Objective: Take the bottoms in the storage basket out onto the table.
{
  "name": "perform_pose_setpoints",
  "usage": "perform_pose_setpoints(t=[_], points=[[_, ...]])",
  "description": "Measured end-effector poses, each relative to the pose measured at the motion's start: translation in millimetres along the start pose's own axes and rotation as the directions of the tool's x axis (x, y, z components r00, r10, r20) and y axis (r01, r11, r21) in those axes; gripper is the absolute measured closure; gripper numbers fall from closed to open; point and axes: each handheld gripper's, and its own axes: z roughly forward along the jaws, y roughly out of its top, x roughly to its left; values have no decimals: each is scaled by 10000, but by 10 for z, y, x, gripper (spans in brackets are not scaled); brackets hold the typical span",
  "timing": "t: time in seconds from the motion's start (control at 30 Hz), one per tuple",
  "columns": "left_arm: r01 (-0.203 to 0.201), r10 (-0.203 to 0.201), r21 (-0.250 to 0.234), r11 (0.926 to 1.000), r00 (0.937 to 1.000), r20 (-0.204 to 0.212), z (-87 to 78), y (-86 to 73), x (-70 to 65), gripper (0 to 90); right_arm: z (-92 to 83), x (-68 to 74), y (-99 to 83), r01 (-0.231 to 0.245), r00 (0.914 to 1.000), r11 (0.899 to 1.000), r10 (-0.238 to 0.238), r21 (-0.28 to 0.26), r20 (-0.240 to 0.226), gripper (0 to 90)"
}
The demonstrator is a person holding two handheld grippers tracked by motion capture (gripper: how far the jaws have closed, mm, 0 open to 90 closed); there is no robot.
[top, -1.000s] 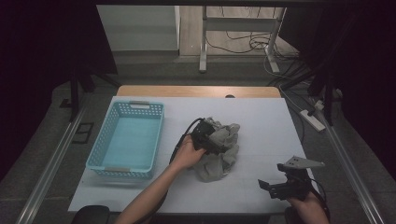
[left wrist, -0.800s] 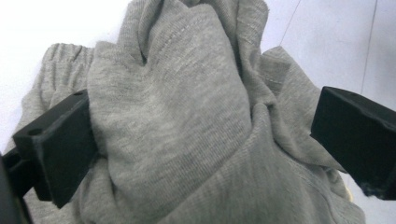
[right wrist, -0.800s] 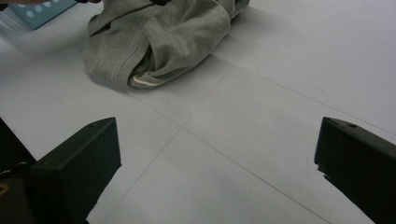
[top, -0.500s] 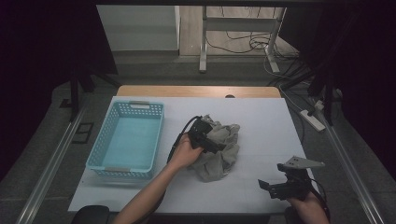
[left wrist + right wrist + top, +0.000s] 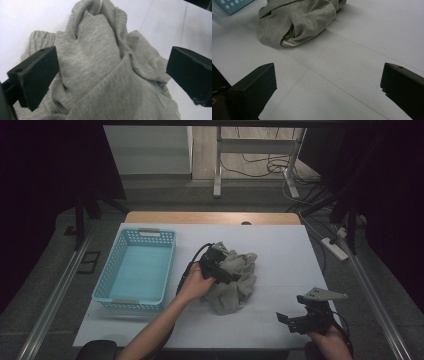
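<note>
Centrally on the white table [image 5: 280,250] lies a crumpled grey knit sweatshirt [image 5: 235,280], unlabelled; the left gripper [image 5: 112,72] straddles it wide open, the right gripper [image 5: 328,92] gapes over bare tabletop.

One grey knit garment [image 5: 235,280] — crumpled in a loose heap on the white table top [image 5: 280,250], near centre, just right of the light-blue basket [image 5: 135,270] and apart from it. Folds rise into a peak [image 5: 100,30]; a stitched hem with a pale inner edge [image 5: 287,43] rests on the surface.
</note>
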Motion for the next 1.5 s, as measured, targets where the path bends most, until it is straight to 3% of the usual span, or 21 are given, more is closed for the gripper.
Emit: perform_pose_setpoints(t=[0.33,1.17,1.5], points=[[-46,54,-197,9998,9991,412,-70,-5,-23,0,1,2,0,9,10000,10000,-9,10,15,7],[157,-138,-346,9993,9984,548,-201,-46,-68,0,0,2,0,0,10000,10000,0,4,39,7],[385,-350,-419,9984,9959,829,-275,-119,-72,0,2,3,1,-6,10000,10000,6,11,53,7]])
